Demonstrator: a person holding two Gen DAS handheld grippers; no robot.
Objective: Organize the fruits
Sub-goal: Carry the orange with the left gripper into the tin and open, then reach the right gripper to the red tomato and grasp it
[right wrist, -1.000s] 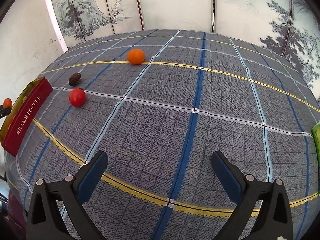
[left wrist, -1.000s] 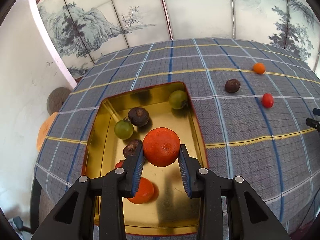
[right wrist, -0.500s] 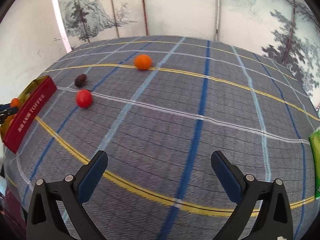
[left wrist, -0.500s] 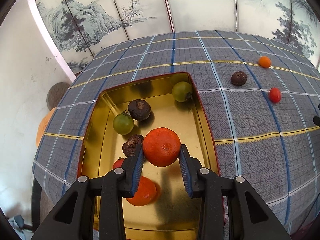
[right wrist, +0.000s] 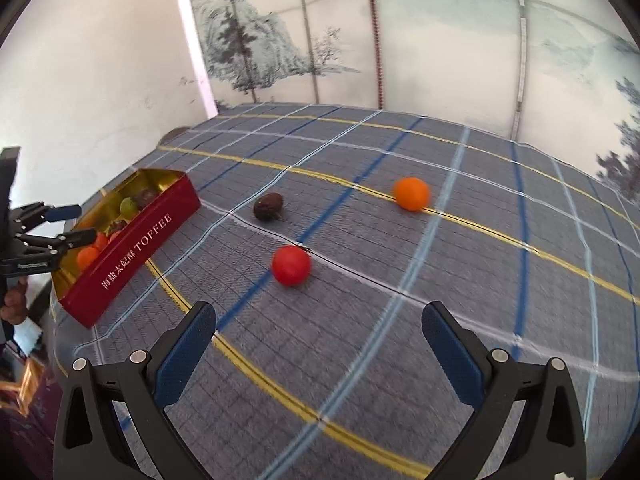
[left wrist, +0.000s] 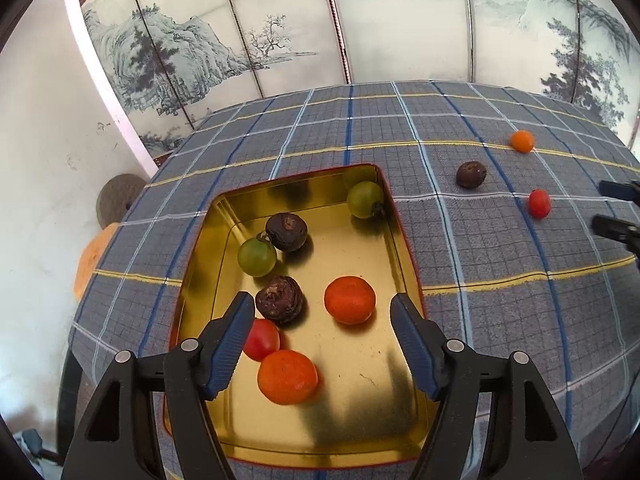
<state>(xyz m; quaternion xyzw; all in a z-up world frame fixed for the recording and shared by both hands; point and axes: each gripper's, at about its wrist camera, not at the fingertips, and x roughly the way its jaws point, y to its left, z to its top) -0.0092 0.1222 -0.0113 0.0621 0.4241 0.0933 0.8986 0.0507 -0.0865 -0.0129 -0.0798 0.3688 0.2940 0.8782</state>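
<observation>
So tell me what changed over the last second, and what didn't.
The left gripper let go of the tangerine: its jaws are opening, and the fruit now lies in the gold tin, clear of both pads. The right gripper, open and empty throughout, swung toward the red tomato, which now sits closer ahead. The other fruit in the tin and the three on the cloth stayed put.

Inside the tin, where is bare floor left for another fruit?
Free: the tin's near right corner, and the middle strip between the far green fruit and the orange fruit. Crowded: left side, around the dark fruit.
</observation>
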